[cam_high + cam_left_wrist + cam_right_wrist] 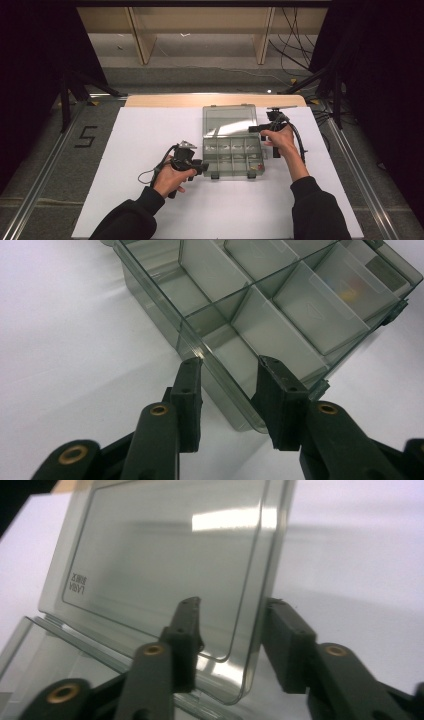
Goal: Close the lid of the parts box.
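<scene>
Smoky-clear plastic organiser box [233,155] | lid [165,575] edge between jaws, contact unclear

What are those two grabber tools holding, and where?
Both grip the clear compartment box: the left gripper straddles its side wall at a corner, and the right gripper straddles the raised lid at its edge.

Dim surroundings, soft focus, lid glare

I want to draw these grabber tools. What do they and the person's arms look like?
Both arms wear black long sleeves. The left gripper and right gripper are black, each with two flat jaws on arms with brass-coloured rivets. A thin black cable trails off, and a grey three-cornered plate tops the left one.
</scene>
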Demonstrator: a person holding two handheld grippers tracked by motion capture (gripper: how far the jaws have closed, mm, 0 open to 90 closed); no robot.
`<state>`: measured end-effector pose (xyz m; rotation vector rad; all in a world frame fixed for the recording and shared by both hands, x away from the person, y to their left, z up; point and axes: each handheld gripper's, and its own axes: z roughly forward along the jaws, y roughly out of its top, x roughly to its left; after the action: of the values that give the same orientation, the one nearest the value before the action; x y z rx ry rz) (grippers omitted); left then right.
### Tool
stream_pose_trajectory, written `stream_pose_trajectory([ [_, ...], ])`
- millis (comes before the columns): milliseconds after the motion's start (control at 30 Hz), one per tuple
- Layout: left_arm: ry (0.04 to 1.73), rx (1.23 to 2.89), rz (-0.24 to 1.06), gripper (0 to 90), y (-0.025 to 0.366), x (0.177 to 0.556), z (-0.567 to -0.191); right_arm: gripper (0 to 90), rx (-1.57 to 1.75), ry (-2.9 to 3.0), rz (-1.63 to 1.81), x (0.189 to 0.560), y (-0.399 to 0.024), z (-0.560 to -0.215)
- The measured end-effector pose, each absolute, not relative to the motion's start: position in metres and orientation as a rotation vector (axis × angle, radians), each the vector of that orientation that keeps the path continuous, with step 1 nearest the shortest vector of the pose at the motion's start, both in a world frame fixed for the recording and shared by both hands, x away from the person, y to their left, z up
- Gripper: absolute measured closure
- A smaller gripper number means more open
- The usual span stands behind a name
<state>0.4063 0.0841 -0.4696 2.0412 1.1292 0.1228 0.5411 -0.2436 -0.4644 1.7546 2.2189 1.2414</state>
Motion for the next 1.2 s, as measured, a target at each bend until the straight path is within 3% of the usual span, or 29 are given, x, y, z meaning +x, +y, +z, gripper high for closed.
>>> stream_pose_trajectory([
  [300, 1.131, 2.035, 0.126, 63.0, 0.084, 0.406, -0.470, 74.3, 1.712, 2.164, 1.345, 0.531, -0.252, -0.459],
  [1200, 1.110, 2.044, 0.144, 62.7, 0.083, 0.406, -0.470, 78.3, 1.440, 2.182, 1.338, 0.519, -0.257, -0.457],
])
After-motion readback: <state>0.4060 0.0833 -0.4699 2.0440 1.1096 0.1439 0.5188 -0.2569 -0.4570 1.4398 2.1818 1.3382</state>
